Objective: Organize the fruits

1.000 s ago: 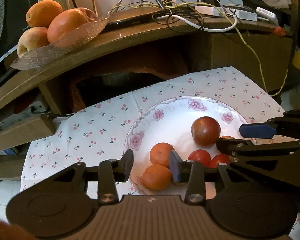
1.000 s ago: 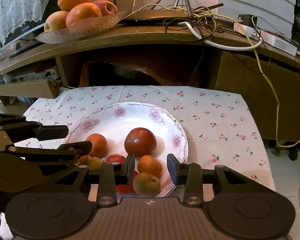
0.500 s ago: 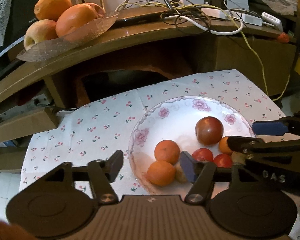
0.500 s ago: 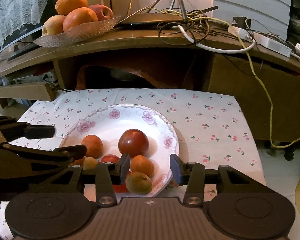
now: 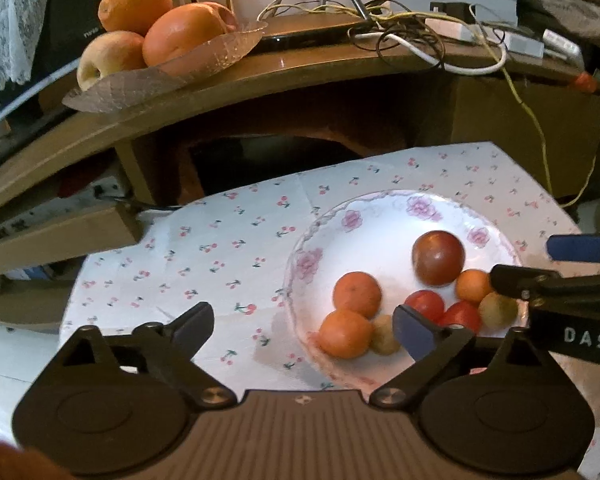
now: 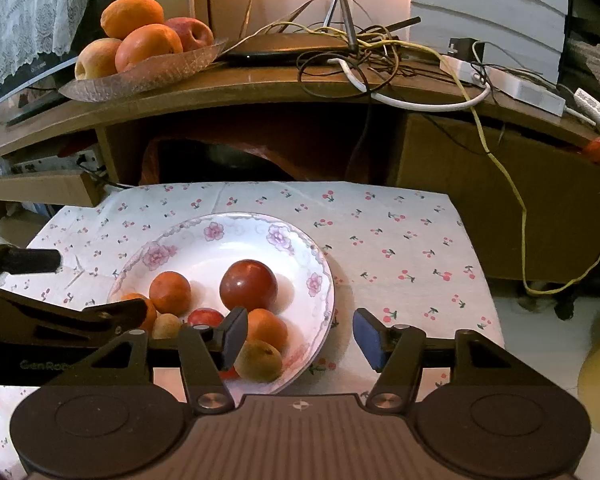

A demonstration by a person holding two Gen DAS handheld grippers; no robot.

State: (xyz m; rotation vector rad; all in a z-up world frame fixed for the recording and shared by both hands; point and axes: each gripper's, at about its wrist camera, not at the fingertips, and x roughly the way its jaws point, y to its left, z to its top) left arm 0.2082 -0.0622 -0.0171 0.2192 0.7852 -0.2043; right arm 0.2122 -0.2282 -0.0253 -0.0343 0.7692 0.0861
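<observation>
Both the left claw point(image 5: 304, 330) and right claw point(image 6: 300, 334) hang open and empty over the plate point(image 6: 320, 276), its mixed fruit apparently still unsorted.

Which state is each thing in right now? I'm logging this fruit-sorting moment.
left gripper: open, empty, above the plate's near-left edge.
right gripper: open, empty, above the plate's near-right edge.
floral plate: upright on the cloth, holding fruit.
dark red fruit: resting on the plate, untouched.
glass dish: on the shelf, piled with fruit.
</observation>
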